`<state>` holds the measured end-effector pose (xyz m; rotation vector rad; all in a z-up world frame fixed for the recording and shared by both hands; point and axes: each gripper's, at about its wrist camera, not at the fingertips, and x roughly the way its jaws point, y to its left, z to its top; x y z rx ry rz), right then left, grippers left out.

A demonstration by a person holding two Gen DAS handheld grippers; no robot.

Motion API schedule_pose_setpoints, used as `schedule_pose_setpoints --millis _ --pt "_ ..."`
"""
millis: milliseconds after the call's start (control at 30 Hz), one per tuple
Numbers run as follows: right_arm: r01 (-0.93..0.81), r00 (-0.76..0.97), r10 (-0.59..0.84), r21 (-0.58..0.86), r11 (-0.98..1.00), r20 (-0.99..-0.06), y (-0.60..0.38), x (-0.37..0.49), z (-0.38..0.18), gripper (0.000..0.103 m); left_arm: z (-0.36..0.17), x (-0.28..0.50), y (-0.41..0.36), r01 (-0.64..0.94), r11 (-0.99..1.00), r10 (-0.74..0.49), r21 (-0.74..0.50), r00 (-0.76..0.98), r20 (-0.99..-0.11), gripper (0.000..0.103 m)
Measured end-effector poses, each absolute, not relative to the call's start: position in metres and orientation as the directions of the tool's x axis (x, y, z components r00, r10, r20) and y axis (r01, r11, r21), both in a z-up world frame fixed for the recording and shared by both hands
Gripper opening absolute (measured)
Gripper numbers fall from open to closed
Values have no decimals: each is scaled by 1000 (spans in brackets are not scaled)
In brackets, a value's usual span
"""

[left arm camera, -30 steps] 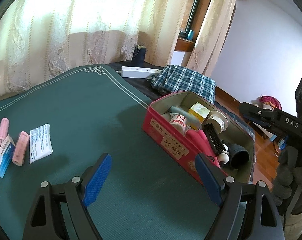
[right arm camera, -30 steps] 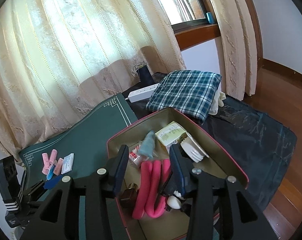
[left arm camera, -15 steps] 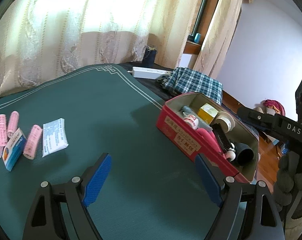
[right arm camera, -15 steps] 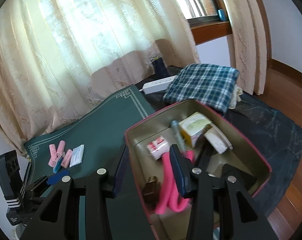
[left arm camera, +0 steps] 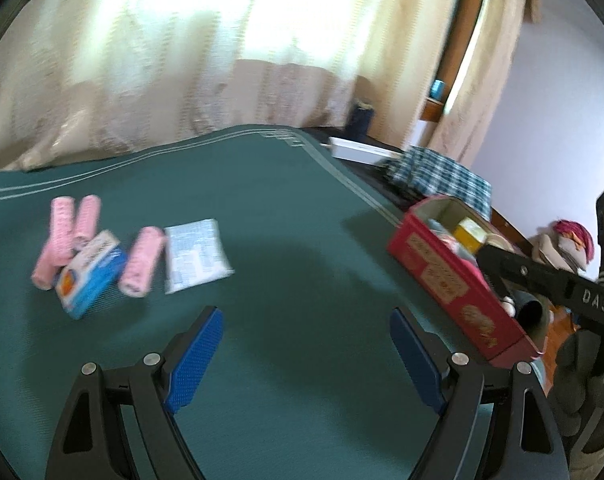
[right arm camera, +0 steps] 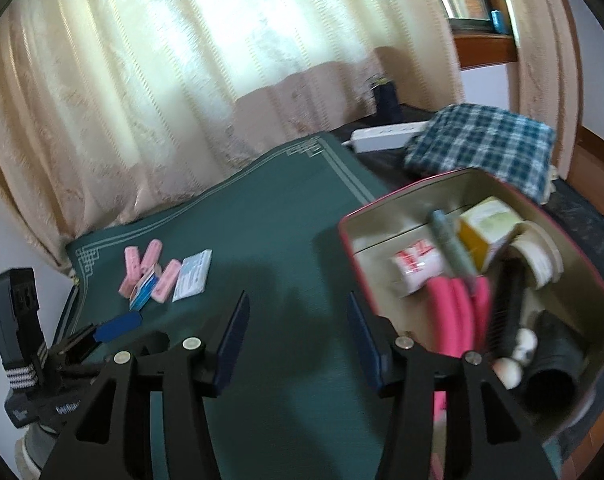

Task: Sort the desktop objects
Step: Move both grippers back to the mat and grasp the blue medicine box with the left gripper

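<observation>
A: Where do your grippers stand?

B: Your left gripper [left arm camera: 306, 346] hangs wide apart over the green mat [left arm camera: 262, 208], nothing between the pads. Your right gripper [right arm camera: 296, 332] is opening, also empty.

A: And the things to sort?

B: The pink rollers [left arm camera: 140, 266], blue box [left arm camera: 90, 278] and white packet [left arm camera: 194, 254] lie together, well apart from the red tin [left arm camera: 450, 276].

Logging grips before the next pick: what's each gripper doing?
Left gripper: open, empty.
Right gripper: jaws opening, nothing between them.
</observation>
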<state>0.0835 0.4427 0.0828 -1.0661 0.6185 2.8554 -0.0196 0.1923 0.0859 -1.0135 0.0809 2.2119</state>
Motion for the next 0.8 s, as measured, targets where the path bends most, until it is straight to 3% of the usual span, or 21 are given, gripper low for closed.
schedule_pose_setpoints --millis 400,800 --pt "-98 -716 -181 354 -930 -674 403 52 58 55 78 -82 90 -416 -894 399 -165 -573 -715 87" --pt "-73 -676 -216 355 -932 -705 387 20 38 56 51 -134 62 -333 -934 309 -130 -570 -762 87"
